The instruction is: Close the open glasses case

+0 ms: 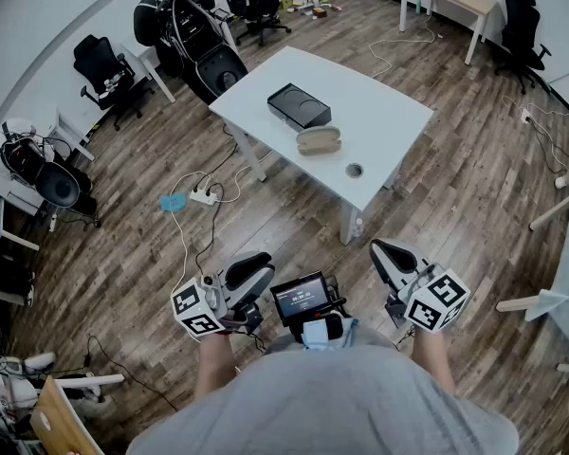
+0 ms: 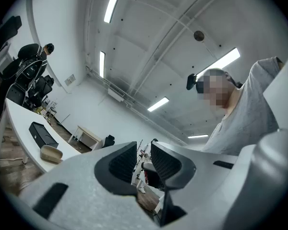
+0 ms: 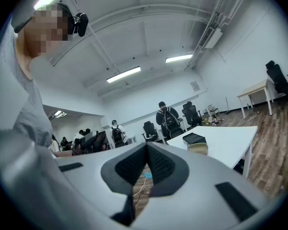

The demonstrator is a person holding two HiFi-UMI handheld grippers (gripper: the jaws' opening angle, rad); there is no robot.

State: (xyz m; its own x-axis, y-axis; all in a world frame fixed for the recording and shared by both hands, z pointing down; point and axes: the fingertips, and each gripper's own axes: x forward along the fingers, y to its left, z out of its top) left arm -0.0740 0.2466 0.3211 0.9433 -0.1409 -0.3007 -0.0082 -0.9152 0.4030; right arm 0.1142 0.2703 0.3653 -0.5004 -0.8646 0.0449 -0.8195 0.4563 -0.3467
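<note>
Table (image 1: 379, 112) is white and stands well apart from the person, who's holding both grippers close to the body. On its far side sits a black box (image 1: 299, 105), and the beige glasses case (image 1: 319, 139) lies just to the near side of it, around mid-table. Left gripper (image 2: 143, 151) shows a narrow gap with nothing in it. Right gripper (image 3: 146, 152) has its pads pressed together, also empty. My worry: pushing the lid one-handed probably skids the case into the box or tips it. Writing-wise, the chest screen (image 1: 299, 299) has text, too small to read.
</note>
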